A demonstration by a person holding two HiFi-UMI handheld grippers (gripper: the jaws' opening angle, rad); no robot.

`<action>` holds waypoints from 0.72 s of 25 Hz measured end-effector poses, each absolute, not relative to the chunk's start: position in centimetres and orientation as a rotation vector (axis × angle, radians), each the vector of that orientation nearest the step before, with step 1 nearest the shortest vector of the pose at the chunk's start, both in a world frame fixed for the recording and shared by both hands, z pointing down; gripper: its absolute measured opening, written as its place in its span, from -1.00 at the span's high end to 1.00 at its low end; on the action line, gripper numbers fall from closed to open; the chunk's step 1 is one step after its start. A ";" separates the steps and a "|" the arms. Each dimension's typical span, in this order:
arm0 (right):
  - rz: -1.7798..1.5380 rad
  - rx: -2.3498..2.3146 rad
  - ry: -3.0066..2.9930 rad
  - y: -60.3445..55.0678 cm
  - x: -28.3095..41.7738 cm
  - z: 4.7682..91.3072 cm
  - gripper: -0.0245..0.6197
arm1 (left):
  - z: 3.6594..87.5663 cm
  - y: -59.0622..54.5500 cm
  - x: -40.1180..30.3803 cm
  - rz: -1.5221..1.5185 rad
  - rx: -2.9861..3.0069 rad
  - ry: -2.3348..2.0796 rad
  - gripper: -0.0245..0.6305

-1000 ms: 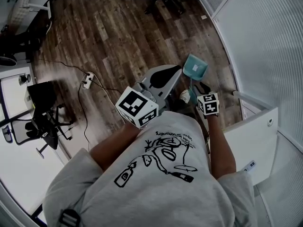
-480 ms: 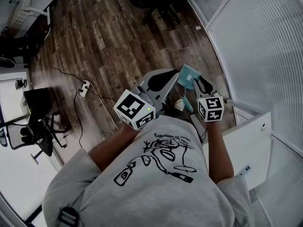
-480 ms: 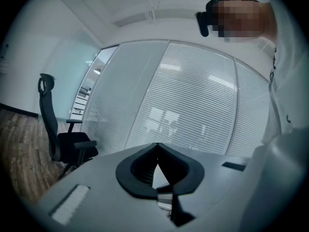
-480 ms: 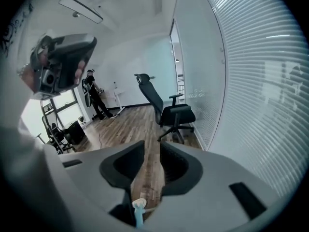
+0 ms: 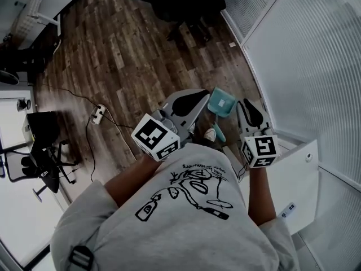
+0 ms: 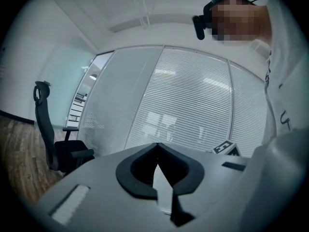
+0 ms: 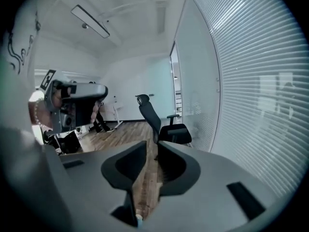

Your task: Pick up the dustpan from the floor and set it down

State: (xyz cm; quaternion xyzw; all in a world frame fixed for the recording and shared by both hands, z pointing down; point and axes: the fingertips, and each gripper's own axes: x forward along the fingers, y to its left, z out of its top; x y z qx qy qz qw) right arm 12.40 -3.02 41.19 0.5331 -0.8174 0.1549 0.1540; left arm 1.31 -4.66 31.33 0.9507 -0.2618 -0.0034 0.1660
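dustpan (image 5: 221, 103) beside glass wall (image 5: 304, 66), chair (image 5: 180, 1) beyond

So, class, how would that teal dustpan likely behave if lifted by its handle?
The dustpan looks like thin moulded plastic, so it is probably stiff and light. Its wide pan sits at one end of a narrow handle, so it would likely tip pan-first. The smooth surface may slip.

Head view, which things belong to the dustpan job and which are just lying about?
Job: teal dustpan; right gripper, jaws just closing, nothing between; left gripper, shut, empty.
Lying about: power strip; office chair; white cabinet.
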 end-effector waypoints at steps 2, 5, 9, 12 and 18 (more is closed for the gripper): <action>0.422 1.560 -2.361 -2.8 12.8 39.2 0.72 | 30.8 -4.6 1.3 -0.017 2.722 -0.744 0.92; 0.422 1.597 -2.387 -2.7 13.1 36.5 0.74 | 29.8 -4.7 1.3 -0.022 2.737 -0.733 0.92; 0.400 1.624 -2.423 -2.5 13.2 33.7 0.77 | 29.1 -4.6 1.6 -0.028 2.759 -0.725 0.92; 0.342 1.642 -2.442 -2.1 13.0 31.4 0.77 | 28.5 -4.4 1.9 -0.033 2.777 -0.714 0.92; 0.266 1.632 -2.469 -1.6 12.7 27.8 0.80 | 26.8 -4.5 2.5 -0.071 2.800 -0.694 0.92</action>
